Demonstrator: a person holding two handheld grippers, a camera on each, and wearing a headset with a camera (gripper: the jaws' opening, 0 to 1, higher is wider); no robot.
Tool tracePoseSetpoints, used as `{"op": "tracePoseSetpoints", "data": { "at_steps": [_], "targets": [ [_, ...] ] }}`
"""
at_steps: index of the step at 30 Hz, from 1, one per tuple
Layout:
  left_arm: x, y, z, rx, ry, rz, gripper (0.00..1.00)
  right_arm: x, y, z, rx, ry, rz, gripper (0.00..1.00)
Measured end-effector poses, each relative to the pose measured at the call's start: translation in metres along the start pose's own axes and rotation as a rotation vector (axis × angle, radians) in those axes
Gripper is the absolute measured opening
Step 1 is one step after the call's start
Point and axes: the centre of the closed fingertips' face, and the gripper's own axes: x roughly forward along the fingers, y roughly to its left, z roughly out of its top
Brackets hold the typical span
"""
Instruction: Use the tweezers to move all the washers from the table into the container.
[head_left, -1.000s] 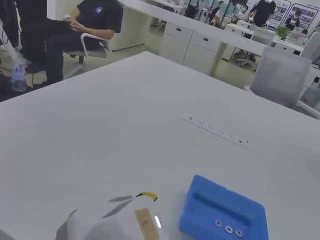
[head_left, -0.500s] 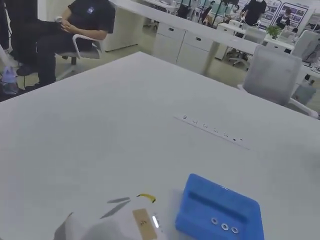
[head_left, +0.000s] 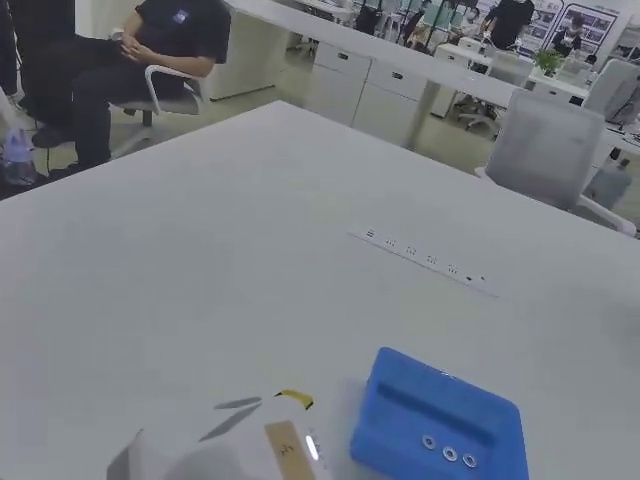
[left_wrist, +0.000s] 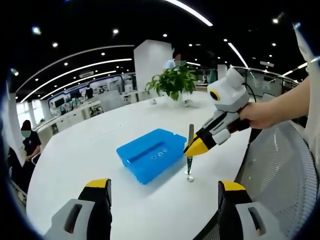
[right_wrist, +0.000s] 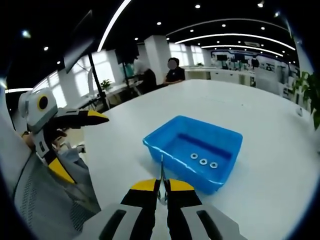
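Barely displaced since half a second earlier: blue container (head_left: 440, 420) and tool (head_left: 293, 400) at the same spots in the head view. One second back, whole scene lower in the picture, through camera motion alone.

Head view: tool of undetermined side at 6 o'clock on the white tabletop (head_left: 200, 250), near the container, at its 9 o'clock. Three washers (head_left: 449, 455) in a row inside the container, close to its 5 o'clock edge. Socket strip (head_left: 425, 262) set into the tabletop at 12 o'clock of the container, well apart from it. Seated person (head_left: 150, 50) at 11 o'clock beyond the tabletop; pale chair (head_left: 550, 150) at 2 o'clock.

Left gripper view: left tool (left_wrist: 164, 185) with jaws spread wide, holding nothing. Right tool (left_wrist: 197, 146), carried in a hand (left_wrist: 257, 114), clamped on the tweezers (left_wrist: 190, 140), tips pointed straight down at a loose washer (left_wrist: 190, 178) lying on the tabletop just beside the container, at its 4 o'clock. Contact between tips and loose washer not discernible. Potted plant (left_wrist: 172, 82) at 12 o'clock, far behind.

Right gripper view: jaws of the right tool pressed together on the tweezers; container at 1 o'clock just ahead, washers inside it; left tool at 9 o'clock, well apart from the container.
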Motion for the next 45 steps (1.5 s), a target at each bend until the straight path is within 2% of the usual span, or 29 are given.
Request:
{"op": "tracePoseSetpoints", "data": {
  "at_steps": [2,6,7,12,16,20,23,26,27,30,33,37,40,43,45],
  "targets": [
    [0.0,-0.001,0.0,-0.002,-0.001,-0.004,0.89,0.0,0.003,-0.001,-0.026,0.008,0.006,0.04],
    [0.0,-0.001,0.0,0.001,0.001,-0.008,0.89,0.0,0.013,-0.005,-0.138,0.03,0.024,0.04],
    [0.0,-0.001,0.0,0.003,0.003,-0.008,0.89,0.001,0.015,-0.005,-0.19,0.034,0.022,0.03],
    [0.001,-0.002,-0.001,0.006,0.008,-0.01,0.89,0.002,0.016,-0.008,-0.226,0.054,0.008,0.03],
    [0.001,-0.002,-0.002,0.009,0.011,-0.013,0.89,0.003,0.011,-0.007,-0.233,0.066,0.002,0.03],
    [0.001,-0.002,-0.002,0.005,0.014,-0.011,0.89,0.002,0.005,-0.005,-0.191,0.082,-0.027,0.03],
    [0.002,-0.001,-0.003,0.001,0.014,-0.009,0.89,-0.004,0.005,0.011,-0.141,0.016,-0.025,0.03],
    [0.002,-0.002,-0.003,0.004,0.014,-0.015,0.89,-0.009,0.001,0.017,-0.126,-0.002,-0.034,0.03],
    [0.002,-0.003,-0.003,0.008,0.016,-0.018,0.89,-0.01,0.0,0.017,-0.132,0.001,-0.042,0.03],
    [0.003,-0.004,-0.004,0.013,0.021,-0.02,0.89,-0.014,-0.004,0.014,-0.215,0.056,-0.081,0.03],
    [0.002,-0.002,-0.003,0.005,0.016,-0.014,0.89,-0.016,-0.002,0.017,-0.232,0.051,-0.081,0.03],
    [0.002,-0.002,-0.003,0.008,0.016,-0.009,0.89,-0.02,-0.002,0.032,-0.205,0.004,-0.082,0.03],
    [0.001,0.0,-0.002,0.008,0.012,-0.002,0.89,-0.023,-0.003,0.045,-0.156,-0.048,-0.076,0.03],
    [0.001,0.0,-0.002,0.005,0.011,0.002,0.89,-0.025,-0.009,0.051,-0.117,-0.08,-0.08,0.03],
    [0.001,0.001,-0.002,0.009,0.011,0.008,0.89,-0.025,-0.012,0.051,-0.112,-0.08,-0.09,0.03]
  ]
}}
